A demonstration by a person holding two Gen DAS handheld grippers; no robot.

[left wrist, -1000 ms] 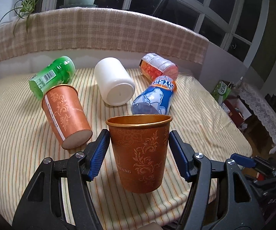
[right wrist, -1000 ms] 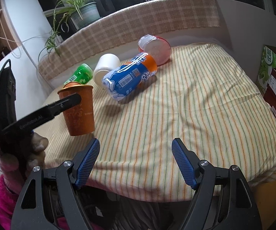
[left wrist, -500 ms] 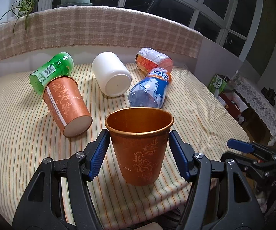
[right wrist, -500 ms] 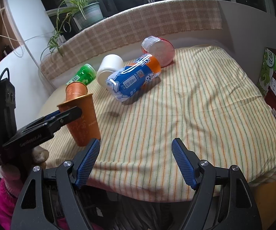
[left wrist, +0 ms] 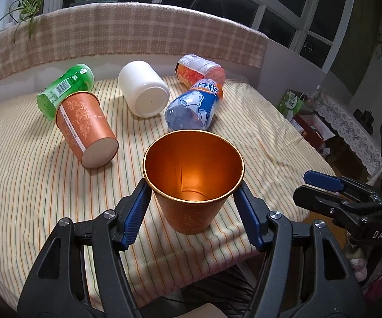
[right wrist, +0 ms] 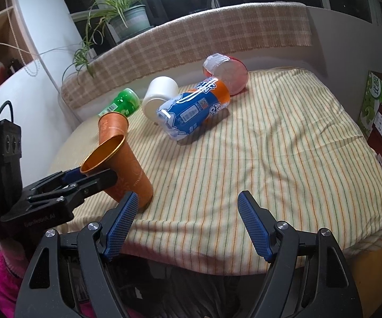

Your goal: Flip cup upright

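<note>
Fingers (left wrist: 135, 213) of my left gripper (left wrist: 193, 209) are pressing both sides of the orange cup (left wrist: 193, 182), just under its rim. In the right wrist view this cup (right wrist: 122, 169) is leaning, mouth tilted toward me, its base touching the striped bed (right wrist: 270, 145). My right gripper (right wrist: 188, 225) is hanging with fingers apart, holding nothing. I judge I am in the placing step. Next I should bring the cup fully vertical, then release it gently. Beyond my left fingers, a second orange cup (left wrist: 85, 129) is lying on its side.
</note>
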